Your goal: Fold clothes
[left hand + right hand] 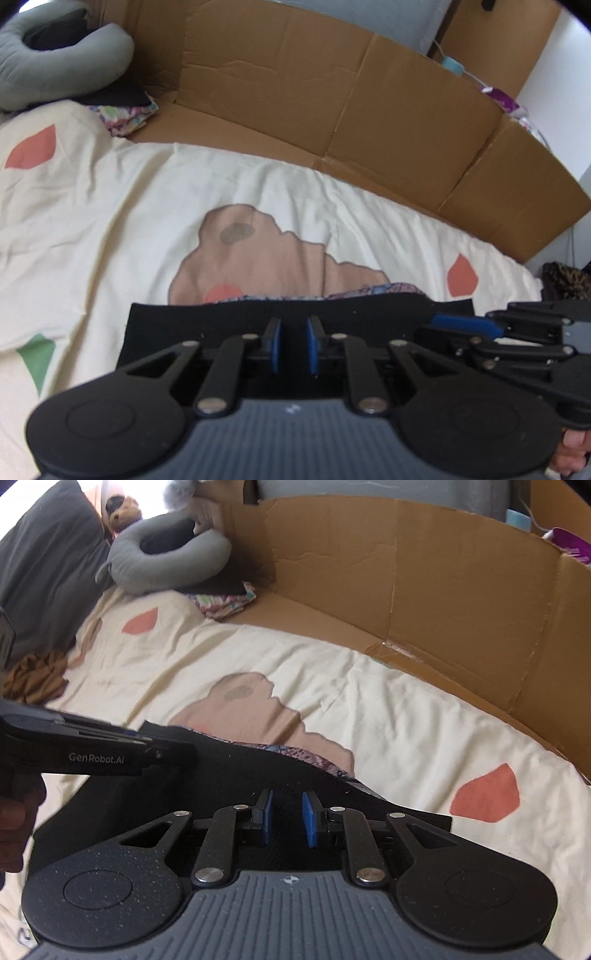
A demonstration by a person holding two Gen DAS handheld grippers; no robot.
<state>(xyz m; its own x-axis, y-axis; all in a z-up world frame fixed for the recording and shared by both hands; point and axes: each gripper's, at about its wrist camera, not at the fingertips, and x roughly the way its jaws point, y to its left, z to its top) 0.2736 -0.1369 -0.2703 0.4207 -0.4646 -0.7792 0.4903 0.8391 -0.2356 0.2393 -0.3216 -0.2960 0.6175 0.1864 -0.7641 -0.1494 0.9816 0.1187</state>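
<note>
While both tools hovered over it, the black, flat, folded fabric garment (229, 317) lay on the cream bed cover with pink and red printed shapes (110, 221), its far edge running crosswise just ahead of the fingertips.

Item: left gripper (294, 343). Blue pads (275, 345) stood a narrow gap apart with only black cloth seen behind them; nothing visibly pinched.

Item: right gripper (287, 819). Jaws likewise narrowly parted, nothing visibly clamped (whether the pads brushed the cloth could not be told).

Relation: long axis of the garment ran side to side, across both tools' pointing line. Left gripper sat over its left-middle part, right gripper over its right part, the two close alongside, so each hand was nearer its own end. A patterned purple cloth (373, 290) peeked out beyond the far edge.

Background: brown cardboard sheet (332, 110), grey ring-shaped cushion (166, 561).

Judgement: next fold probably works along that crosswise edge.
</note>
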